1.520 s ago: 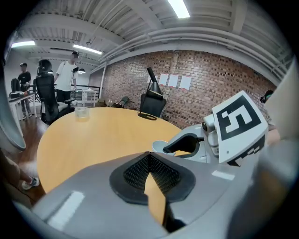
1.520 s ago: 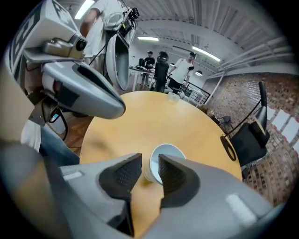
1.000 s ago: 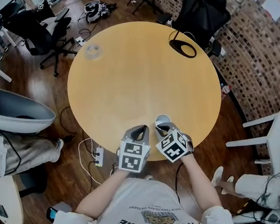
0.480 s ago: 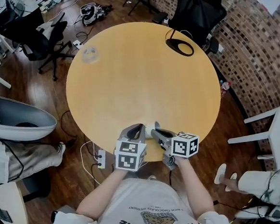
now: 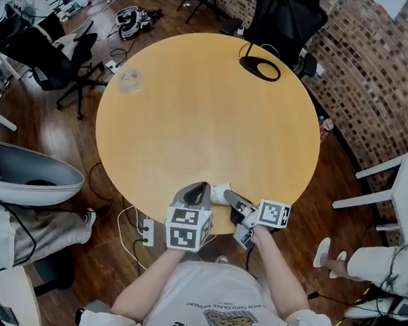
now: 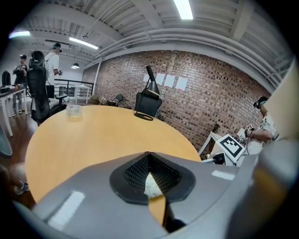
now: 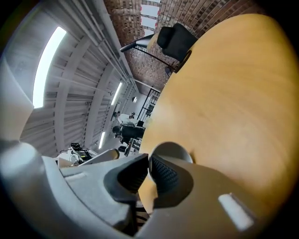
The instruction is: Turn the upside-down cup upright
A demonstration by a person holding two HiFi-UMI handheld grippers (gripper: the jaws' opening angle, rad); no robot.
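While the right tongs [image 5: 230, 196] pinch the wall of the tipped cup [image 5: 218, 195], we roll gently until its base meets the table [image 5: 207, 109]; the left tongs [image 5: 198, 190], pressed together, rest alongside.

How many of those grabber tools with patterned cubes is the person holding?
2. The left hand-held gripper is at the table's near edge; the right hand-held gripper is beside it, shut on the white cup. I see no others.

Two bare forearms [image 5: 153, 279] reach forward side by side. The grey left gripper [image 5: 198, 189] has its jaws closed and empty. The grey right gripper [image 5: 231, 195], tilted onto its side, pinches the small white cup [image 5: 219, 192].
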